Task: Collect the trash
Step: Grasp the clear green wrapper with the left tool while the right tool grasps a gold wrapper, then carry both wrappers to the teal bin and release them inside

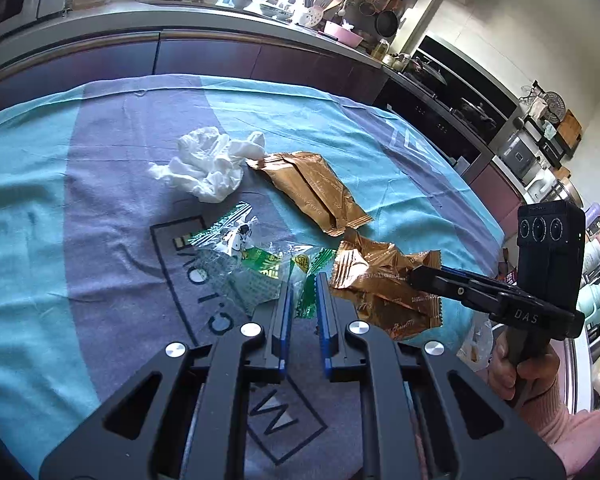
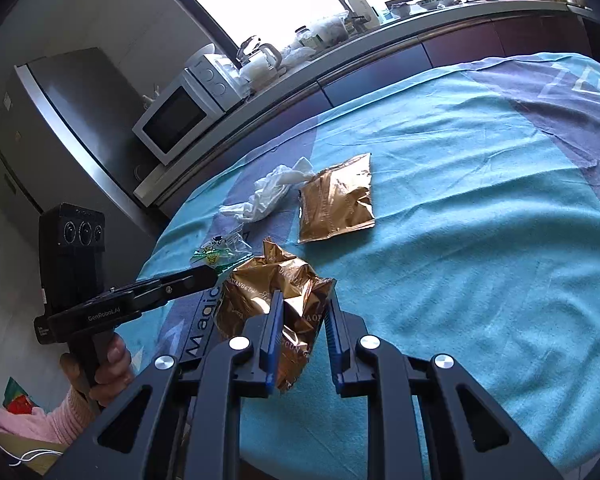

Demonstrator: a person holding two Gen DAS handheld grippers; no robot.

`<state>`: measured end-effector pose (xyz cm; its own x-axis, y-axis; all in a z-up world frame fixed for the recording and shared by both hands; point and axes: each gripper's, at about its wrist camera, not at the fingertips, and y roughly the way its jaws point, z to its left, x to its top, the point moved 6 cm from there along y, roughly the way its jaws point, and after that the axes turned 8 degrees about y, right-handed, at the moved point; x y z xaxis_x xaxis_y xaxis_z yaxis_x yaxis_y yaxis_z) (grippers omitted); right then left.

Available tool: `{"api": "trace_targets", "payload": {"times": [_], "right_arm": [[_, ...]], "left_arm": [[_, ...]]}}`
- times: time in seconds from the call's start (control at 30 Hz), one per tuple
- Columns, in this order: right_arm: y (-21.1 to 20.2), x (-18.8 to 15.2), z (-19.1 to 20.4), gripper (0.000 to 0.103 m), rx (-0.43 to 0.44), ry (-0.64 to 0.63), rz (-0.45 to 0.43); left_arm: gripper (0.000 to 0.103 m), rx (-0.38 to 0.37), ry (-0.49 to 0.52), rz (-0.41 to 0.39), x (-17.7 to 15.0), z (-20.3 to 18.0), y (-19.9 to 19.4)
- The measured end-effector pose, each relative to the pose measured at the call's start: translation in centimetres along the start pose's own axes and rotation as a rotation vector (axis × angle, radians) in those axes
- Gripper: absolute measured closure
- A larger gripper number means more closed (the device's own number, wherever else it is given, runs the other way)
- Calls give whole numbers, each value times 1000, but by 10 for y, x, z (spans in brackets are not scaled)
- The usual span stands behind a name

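Trash lies on a teal and purple cloth [image 1: 40,208]. A crumpled white tissue [image 1: 208,164] sits farthest, a flat gold wrapper [image 1: 316,192] beside it, clear green wrappers [image 1: 256,264] nearer, and a crumpled gold wrapper [image 1: 380,284] to the right. My left gripper [image 1: 303,280] has its jaws narrowly apart around a green wrapper strip. My right gripper [image 2: 302,300] straddles the crumpled gold wrapper [image 2: 272,296], jaws partly open with the foil between them; it also shows in the left wrist view [image 1: 416,276]. The tissue [image 2: 268,196] and flat gold wrapper [image 2: 336,200] lie beyond.
A kitchen counter [image 1: 220,20] with dishes runs behind the table. A microwave [image 2: 176,120] and a fridge [image 2: 60,120] stand at the left in the right wrist view. The table's right edge [image 1: 488,248] drops off near my right gripper.
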<state>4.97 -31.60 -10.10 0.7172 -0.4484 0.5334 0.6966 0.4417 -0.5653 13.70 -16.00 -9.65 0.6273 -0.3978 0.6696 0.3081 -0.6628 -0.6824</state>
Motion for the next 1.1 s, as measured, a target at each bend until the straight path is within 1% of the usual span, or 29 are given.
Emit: {"api": "trace_targets", "payload": {"times": [0.07, 0.23, 0.47, 0.77, 1.1], "right_arm": [[2, 3, 6, 84, 7, -11, -2], [12, 8, 25, 84, 35, -40, -1], [33, 12, 59, 84, 86, -94, 19], [65, 11, 105, 84, 150, -154, 71], [97, 5, 147, 84, 191, -211, 132]], "left_arm": [[91, 30, 5, -8, -4, 6, -12], [91, 76, -10, -40, -14, 23, -44], [91, 139, -50, -73, -28, 47, -85], [91, 214, -84, -106, -52, 72, -131], [91, 275, -151, -134, -79, 100, -173]]}}
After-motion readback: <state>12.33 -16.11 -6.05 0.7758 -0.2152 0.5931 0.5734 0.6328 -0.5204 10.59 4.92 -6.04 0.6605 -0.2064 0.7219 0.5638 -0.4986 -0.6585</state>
